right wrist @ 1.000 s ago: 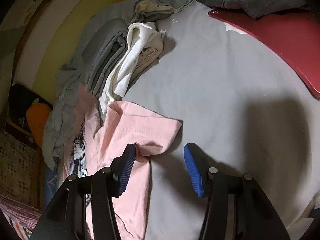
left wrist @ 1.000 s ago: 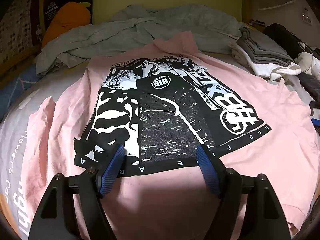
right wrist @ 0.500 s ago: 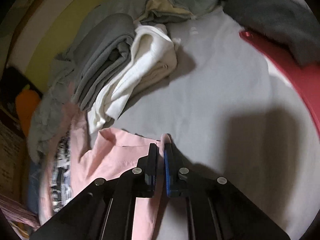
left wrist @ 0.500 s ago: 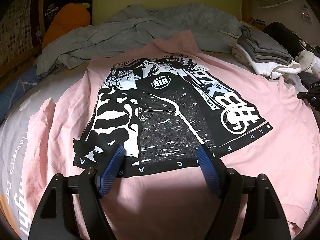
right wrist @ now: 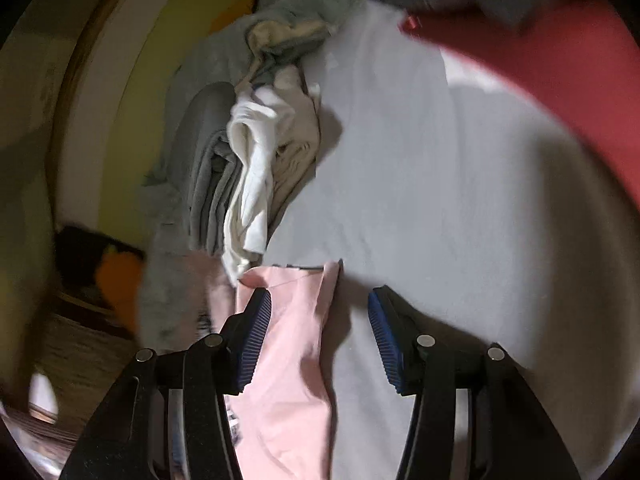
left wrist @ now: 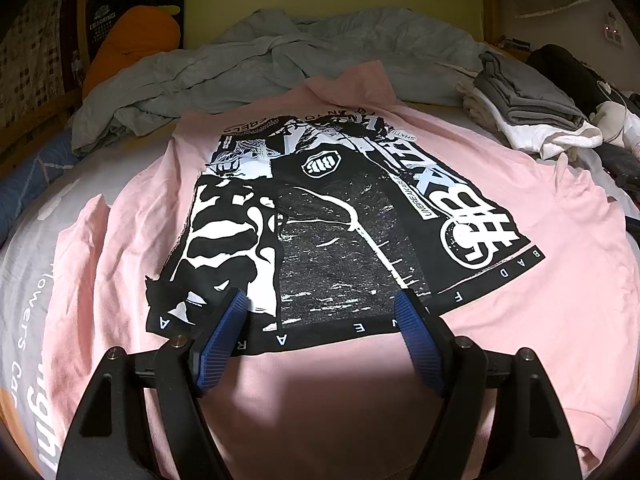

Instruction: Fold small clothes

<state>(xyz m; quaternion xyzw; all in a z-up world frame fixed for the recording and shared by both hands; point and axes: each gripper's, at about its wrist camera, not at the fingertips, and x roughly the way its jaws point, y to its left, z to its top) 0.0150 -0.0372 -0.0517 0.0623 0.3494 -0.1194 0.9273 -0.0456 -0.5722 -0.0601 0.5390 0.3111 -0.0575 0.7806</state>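
A pink T-shirt (left wrist: 520, 320) with a large black-and-white print lies spread flat on the grey bed sheet (left wrist: 24, 280). My left gripper (left wrist: 322, 304) hovers open over the print's lower edge, nothing between its blue pads. In the right wrist view the shirt's pink sleeve (right wrist: 296, 320) lies on the sheet (right wrist: 440, 200), its end folded. My right gripper (right wrist: 320, 304) is opening; the sleeve lies between the jaws beside the left pad (right wrist: 256, 320), and the pads do not press on it.
A stack of folded grey and white clothes (left wrist: 528, 108) (right wrist: 240, 168) sits beyond the sleeve. A crumpled grey-green blanket (left wrist: 280, 52) lies along the headboard with an orange plush (left wrist: 128, 44). A red object (right wrist: 560, 72) and dark clothes lie at the right.
The right gripper shut on the sleeve's end half a second ago, then opened and shifted; the sleeve now lies narrower, folded. The left gripper stayed still and open.
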